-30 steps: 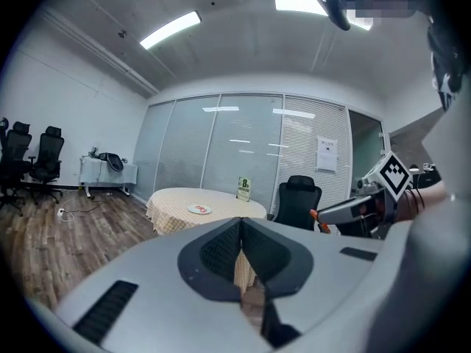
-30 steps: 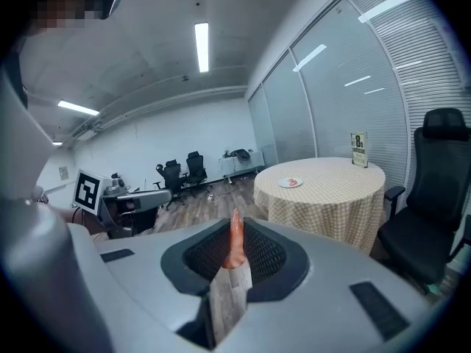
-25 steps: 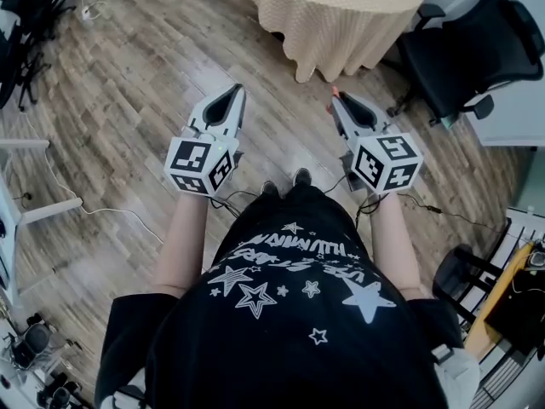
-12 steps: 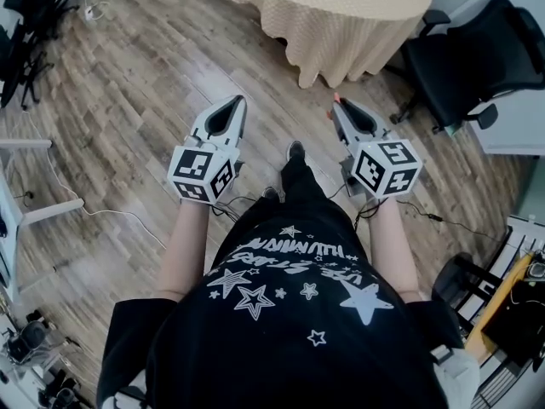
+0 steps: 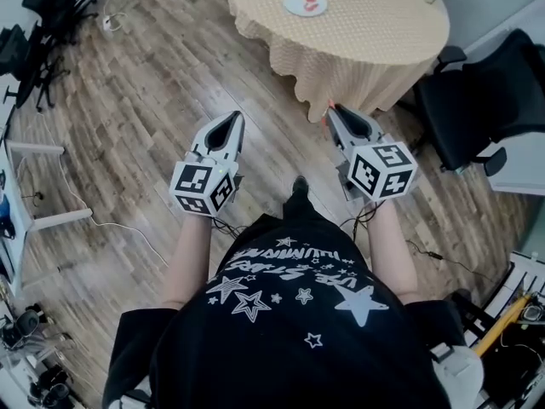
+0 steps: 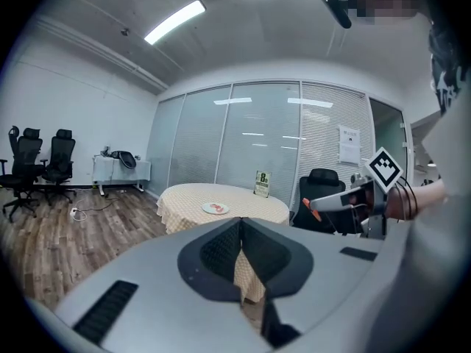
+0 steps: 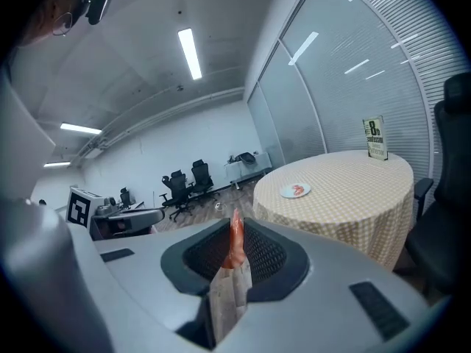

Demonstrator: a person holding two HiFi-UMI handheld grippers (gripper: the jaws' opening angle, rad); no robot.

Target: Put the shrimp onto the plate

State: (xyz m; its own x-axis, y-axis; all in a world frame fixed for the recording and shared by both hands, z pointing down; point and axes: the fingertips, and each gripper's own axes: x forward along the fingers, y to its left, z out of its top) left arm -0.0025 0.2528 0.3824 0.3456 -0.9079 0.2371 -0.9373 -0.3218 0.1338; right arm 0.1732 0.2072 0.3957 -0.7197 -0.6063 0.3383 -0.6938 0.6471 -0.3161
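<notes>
Orange shrimp (image 7: 235,243), pinched only at the tip of our right tool (image 5: 333,112) while our left tool (image 5: 231,123) is pressed together on nothing, could, we judge, slip to the floor (image 5: 153,83) at any jolt, since the plate (image 5: 292,2) on the table (image 5: 375,25) lies well apart.

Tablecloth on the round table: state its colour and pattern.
The tablecloth is pale yellow with a fine checked pattern, clearest in the right gripper view.

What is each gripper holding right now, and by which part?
Right gripper pinches the shrimp by one end; the other end pokes out. Left gripper shut, empty.
</notes>
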